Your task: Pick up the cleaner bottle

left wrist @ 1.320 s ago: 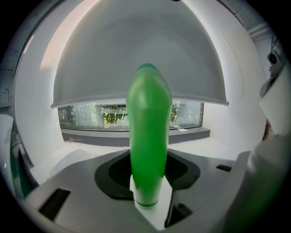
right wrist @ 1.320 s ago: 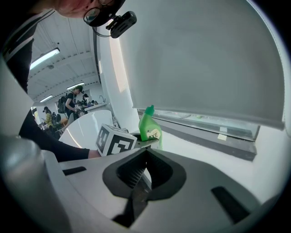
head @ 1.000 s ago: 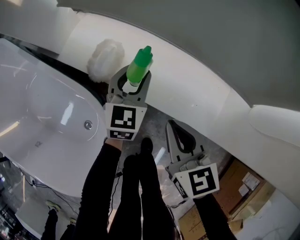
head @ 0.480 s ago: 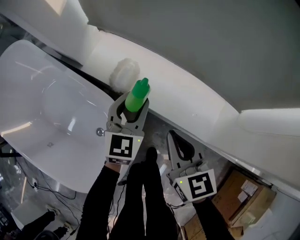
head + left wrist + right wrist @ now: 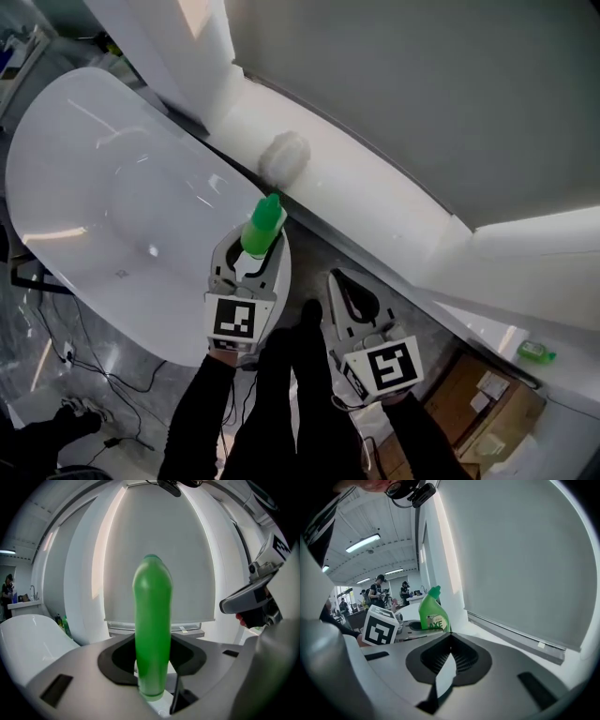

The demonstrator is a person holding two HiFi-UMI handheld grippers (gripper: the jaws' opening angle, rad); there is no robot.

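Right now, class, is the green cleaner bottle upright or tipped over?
Upright: the cleaner bottle stands vertical, gripped in the left claw, cap uppermost.

- My left tongs (image 5: 255, 261), clamped on the cleaner bottle (image 5: 262, 225), have come away from the ledge (image 5: 375, 202). A second ago the bottle's cap stood in front of the ledge, just beside the white puff (image 5: 284, 155). Now it stands in front of the bathtub (image 5: 56, 169) rim, clear of the puff.
- The puff was level with the cap and to its left. It now sits above the cap and a little to its right.
- My head view has swung, so nearly the whole oval of the bathtub shows where only one part did.
- A small green bottle (image 5: 536, 352) has come into view at the far right.
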